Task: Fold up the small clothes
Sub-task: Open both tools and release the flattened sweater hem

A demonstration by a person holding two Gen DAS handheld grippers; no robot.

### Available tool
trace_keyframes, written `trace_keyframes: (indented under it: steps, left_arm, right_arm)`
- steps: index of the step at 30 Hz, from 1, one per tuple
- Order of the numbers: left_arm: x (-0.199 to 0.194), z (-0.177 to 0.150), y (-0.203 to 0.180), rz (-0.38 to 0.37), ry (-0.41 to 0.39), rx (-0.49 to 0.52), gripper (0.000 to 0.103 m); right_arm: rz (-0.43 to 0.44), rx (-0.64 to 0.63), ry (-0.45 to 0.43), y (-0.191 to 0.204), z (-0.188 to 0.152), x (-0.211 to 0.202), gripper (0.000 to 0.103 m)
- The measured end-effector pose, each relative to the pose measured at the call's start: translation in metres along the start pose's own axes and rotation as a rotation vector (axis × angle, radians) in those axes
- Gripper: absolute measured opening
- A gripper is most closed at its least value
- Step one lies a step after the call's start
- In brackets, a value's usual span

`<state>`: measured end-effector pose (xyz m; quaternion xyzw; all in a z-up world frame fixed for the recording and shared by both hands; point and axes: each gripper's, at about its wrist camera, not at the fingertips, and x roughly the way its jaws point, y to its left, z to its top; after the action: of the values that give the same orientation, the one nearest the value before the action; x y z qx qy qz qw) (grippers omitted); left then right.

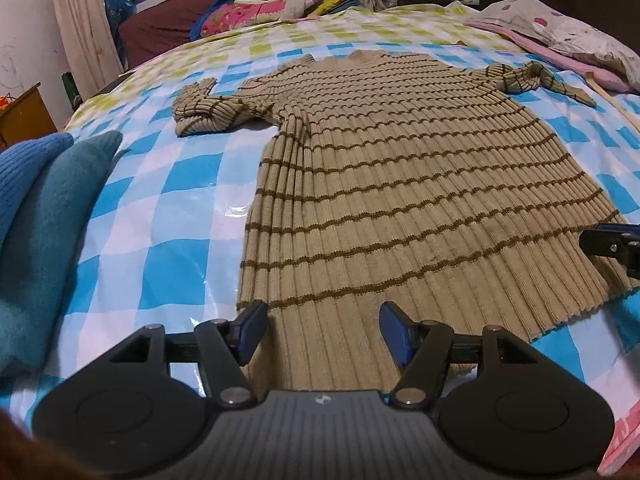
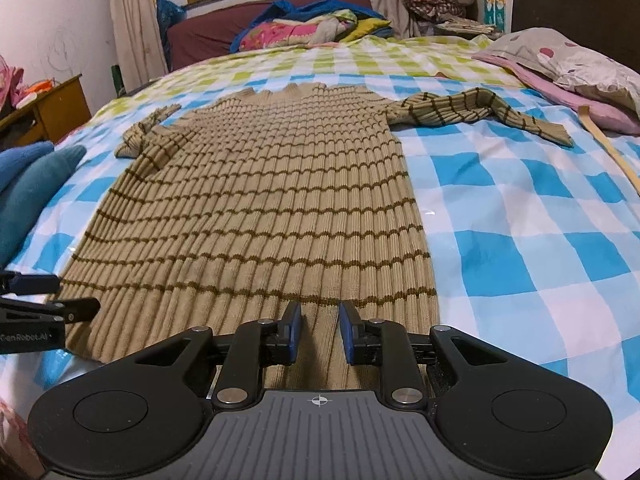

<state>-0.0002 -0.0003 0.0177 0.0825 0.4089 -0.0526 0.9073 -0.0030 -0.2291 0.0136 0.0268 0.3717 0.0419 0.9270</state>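
Striped sweater lies flat on checked sheet, hem nearest both grippers, sleeves bunched at far corners. Left gripper over hem's left part, jaws wide apart, gripping nothing. Right gripper over hem's right part, jaws narrowly apart, cloth between, not clamped. Blue knits left of left gripper. Pillow far right.

The sweater is tan ribbed knit with thin dark brown stripes. The sheet is checked in blue and white, turning lime green and white farther off. The pillow is pale with maroon dots. Both grippers' pads are blue on black.
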Motion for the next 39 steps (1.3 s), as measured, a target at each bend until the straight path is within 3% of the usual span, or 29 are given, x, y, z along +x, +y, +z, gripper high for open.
trace_keyframes:
  steps: [16, 20, 30, 39]
  left_arm:
    - [-0.007, 0.000, 0.009, -0.016, -0.028, -0.035, 0.068]
    - [0.000, -0.003, 0.007, -0.016, 0.002, -0.032, 0.069]
    - [-0.003, 0.003, 0.006, -0.022, -0.012, -0.040, 0.069]
    - [-0.002, 0.004, -0.006, -0.047, -0.001, 0.010, 0.069]
  right_arm:
    - [0.009, 0.018, -0.029, 0.001, 0.000, -0.001, 0.026]
    - [0.005, 0.011, -0.006, 0.001, 0.000, 0.002, 0.033]
    - [0.024, 0.054, -0.020, -0.006, 0.001, 0.000, 0.034]
    - [0.009, 0.046, 0.002, -0.006, 0.001, 0.003, 0.034]
